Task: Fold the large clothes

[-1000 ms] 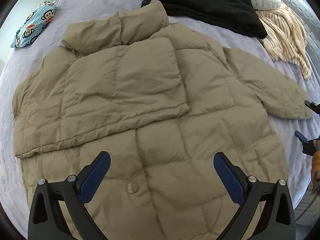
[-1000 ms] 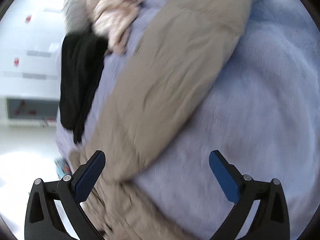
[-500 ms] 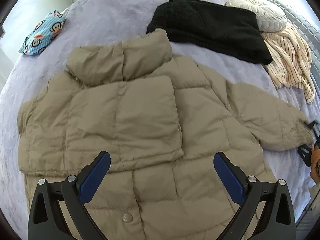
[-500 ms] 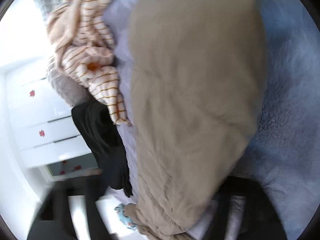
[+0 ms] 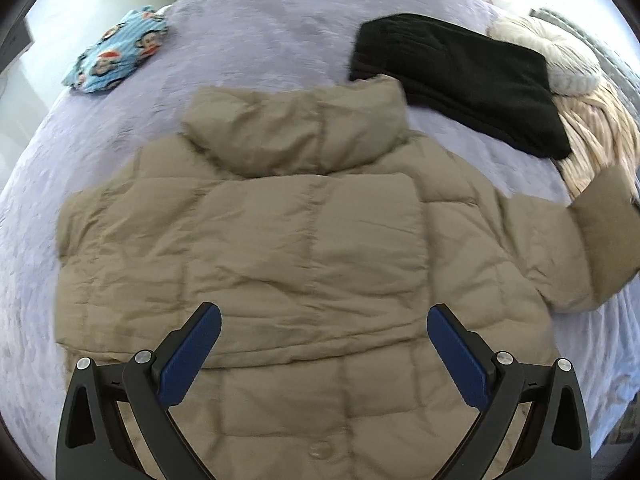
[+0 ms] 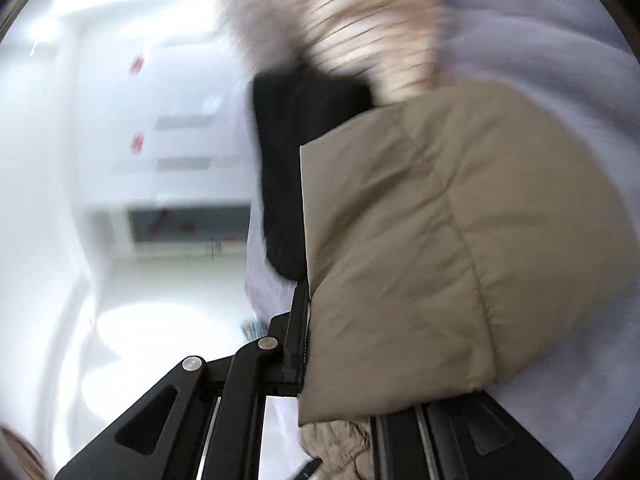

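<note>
A tan quilted puffer jacket (image 5: 280, 264) lies spread on a lilac plush bedspread (image 5: 264, 28), one sleeve already folded across its chest; the left gripper (image 5: 320, 344) hovers above the lower front, jaws spread wide and empty; the right gripper (image 6: 308, 364) is pinched tight on the cuff of the other sleeve (image 6: 440, 248), which is raised off the bed near a folded black knit garment (image 5: 460, 76); the padding looks light, soft and springy, its shell probably slippery, so edges and cuffs seem the surest holds, and folds will likely need pressing flat.
</note>
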